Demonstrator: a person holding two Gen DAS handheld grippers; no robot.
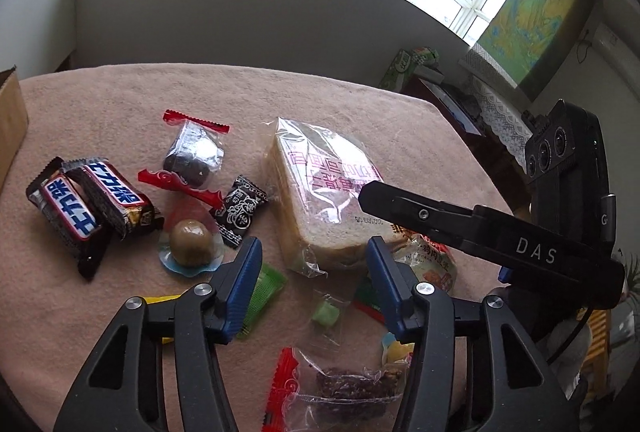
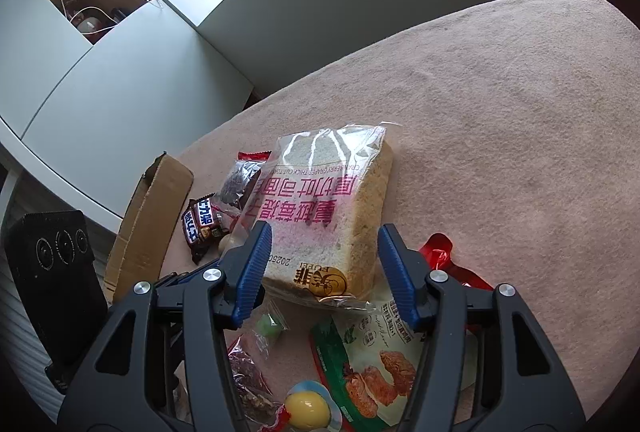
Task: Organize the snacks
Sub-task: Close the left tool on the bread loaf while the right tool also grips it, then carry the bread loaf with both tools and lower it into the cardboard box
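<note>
Two views, left wrist first:
Left gripper (image 1: pixel 314 268): blue pads part-spread over the pink cloth (image 1: pixel 120 100), pinching nothing; the near edge of the bagged bread (image 1: pixel 320 192) lies between the tips, untouched as far as shows.
Bread: thick slices in a clear bag with pink print, middle of the table.
Snickers bars (image 1: pixel 88 204): two, far left, one leaning on the other.
Dark sweets: a clear red-edged packet (image 1: pixel 194 156) and a small black wrapper (image 1: pixel 240 208) left of the bread.
Round brown sweet (image 1: pixel 190 242): near the left pad.
Green packet (image 1: pixel 262 296): just behind the left pad.
Right gripper's black finger (image 1: pixel 460 224): reaches in from the right, across the bread's right corner.
Cardboard box (image 1: pixel 10 120): far left edge.

Right wrist view:
Right gripper (image 2: pixel 324 264): pads part-spread, straddling the near end of the bread (image 2: pixel 332 200); whether they press on the bag I cannot tell.
Chicken snack bag (image 2: pixel 376 364): near, below the bread.
Yellow round sweet (image 2: pixel 308 408): at the bottom edge.
Box (image 2: pixel 148 220): left.
</note>
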